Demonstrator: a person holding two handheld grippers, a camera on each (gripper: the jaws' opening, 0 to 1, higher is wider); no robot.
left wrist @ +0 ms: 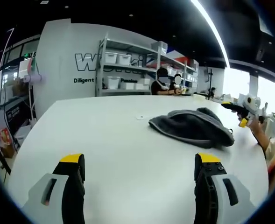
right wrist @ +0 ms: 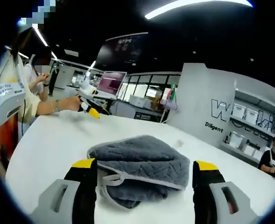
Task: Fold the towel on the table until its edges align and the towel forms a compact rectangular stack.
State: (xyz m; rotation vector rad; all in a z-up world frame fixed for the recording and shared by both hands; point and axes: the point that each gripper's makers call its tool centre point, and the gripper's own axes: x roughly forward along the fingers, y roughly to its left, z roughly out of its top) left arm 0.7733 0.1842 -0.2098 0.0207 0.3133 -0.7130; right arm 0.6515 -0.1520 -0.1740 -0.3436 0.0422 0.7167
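Observation:
A grey quilted towel [left wrist: 193, 127] with pale edging lies bunched on the white table [left wrist: 109, 140], right of centre. My left gripper [left wrist: 140, 161] is open, well short of the towel, with only bare tabletop between its yellow-tipped jaws. My right gripper [left wrist: 242, 119], held in a hand, comes in from the right just beyond the towel. In the right gripper view the towel [right wrist: 139, 158] is roughly folded, its top layer lying over a crumpled lower part. My right gripper [right wrist: 144, 165] is open, with the towel's near edge lying between its jaws. My left gripper [right wrist: 91, 112] is farther along the table.
Metal shelves [left wrist: 128, 70] with white bins stand behind the table beside a lettered white wall [left wrist: 67, 60]. Two people [left wrist: 163, 86] sit at the far edge. A person [right wrist: 16, 102] stands at the table's left end. A screen [right wrist: 110, 81] stands behind. The table edge [left wrist: 25, 140] curves round.

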